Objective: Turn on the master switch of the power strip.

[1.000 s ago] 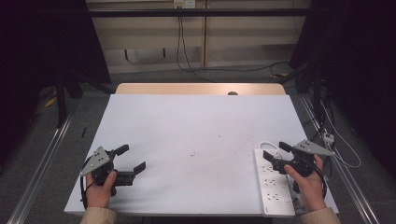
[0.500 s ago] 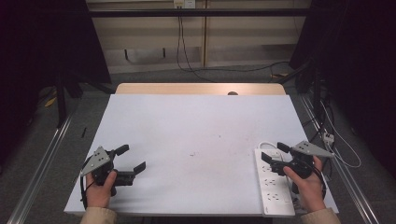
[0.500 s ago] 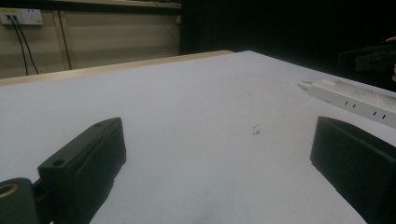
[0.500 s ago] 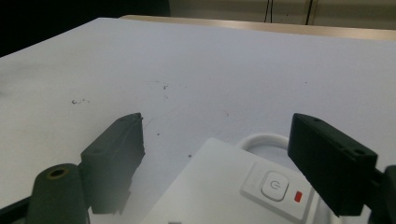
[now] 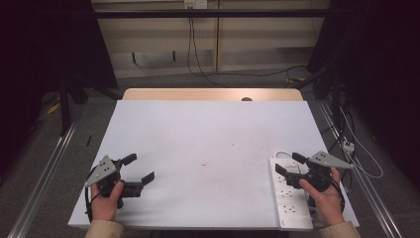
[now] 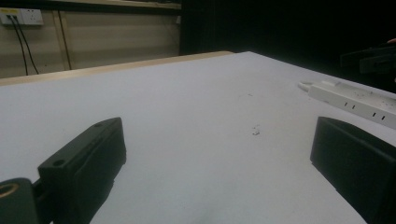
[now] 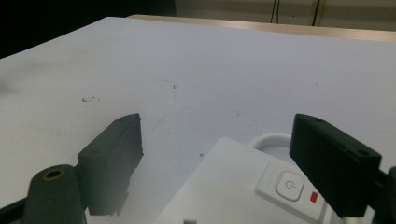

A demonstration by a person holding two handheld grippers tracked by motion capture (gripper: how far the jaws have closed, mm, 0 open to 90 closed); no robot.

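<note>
A white power strip [image 5: 289, 198] lies along the table's right front edge, with a white cable loop [image 5: 282, 153] at its far end. My right gripper [image 5: 288, 163] is open over that far end with nothing between its jaws. In the right gripper view, the strip [image 7: 233, 186] and its power button [image 7: 289, 184] lie below the open right gripper [image 7: 219, 130]. My left gripper [image 5: 139, 167] is open and empty near the left front corner. The left gripper view looks past the left gripper [image 6: 219, 135] across the table to the strip [image 6: 350, 98].
The white table [image 5: 208, 129] has a small speck [image 5: 204, 162] near its middle and a wooden strip [image 5: 198, 94] along its far edge. Metal rails [image 5: 44, 178] run beside it on the floor. Cables [image 5: 356, 148] trail at the right.
The right gripper has drifted slightly toward the front edge over the strip's end. The left gripper has stayed put.
</note>
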